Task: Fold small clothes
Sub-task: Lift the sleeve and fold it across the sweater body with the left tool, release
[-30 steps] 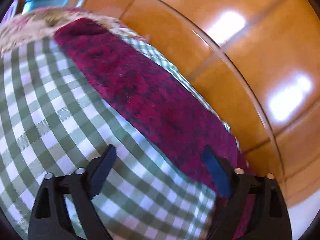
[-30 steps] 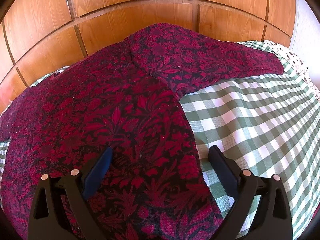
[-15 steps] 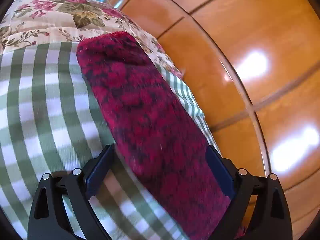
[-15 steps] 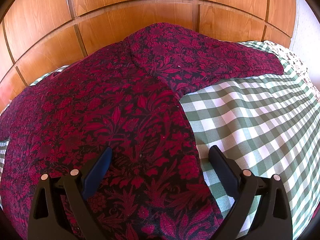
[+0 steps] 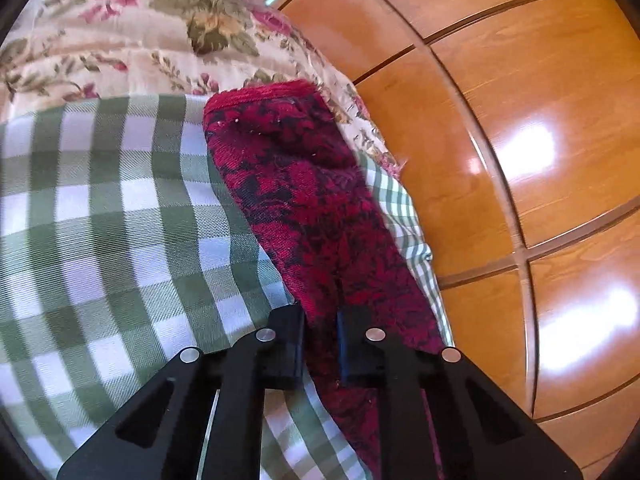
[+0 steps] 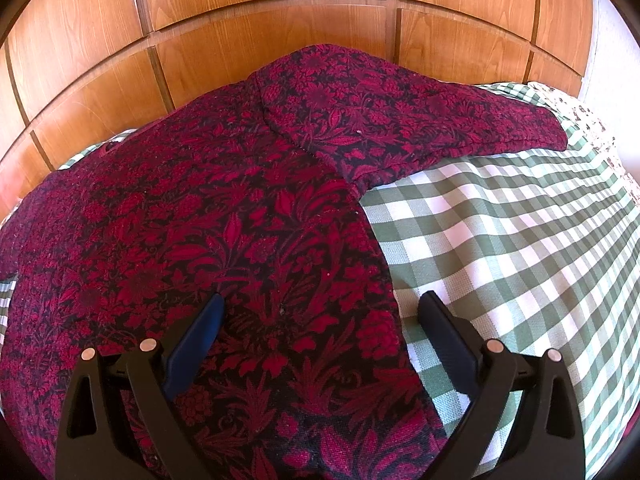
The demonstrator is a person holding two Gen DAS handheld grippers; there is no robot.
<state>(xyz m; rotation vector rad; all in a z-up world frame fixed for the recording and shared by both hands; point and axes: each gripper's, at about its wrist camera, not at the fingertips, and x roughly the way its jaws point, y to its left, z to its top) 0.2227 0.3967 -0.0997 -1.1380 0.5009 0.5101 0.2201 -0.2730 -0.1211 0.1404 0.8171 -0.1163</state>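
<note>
A dark red sweater [image 6: 224, 208] with a black floral pattern lies flat on a green-and-white checked cloth [image 6: 500, 240]. One sleeve [image 6: 420, 120] stretches out to the right in the right wrist view. The left wrist view shows that sleeve [image 5: 296, 184] running away from the camera to its cuff. My left gripper [image 5: 320, 340] is closing, and a fold of the sleeve is pinched between its jaws. My right gripper [image 6: 320, 316] is open over the sweater's body, near its right edge, with nothing gripped.
A glossy wooden panelled wall [image 6: 260, 12] rises just behind the sweater and stands to the right of the sleeve as the wooden wall [image 5: 540, 120]. A floral quilt [image 5: 120, 32] lies beyond the cuff. The checked cloth [image 5: 112, 220] spreads left of the sleeve.
My left gripper moved along the sleeve toward the cuff, rolled, and went from wide open to closed on the sleeve. The right gripper and the sweater body stayed still.
</note>
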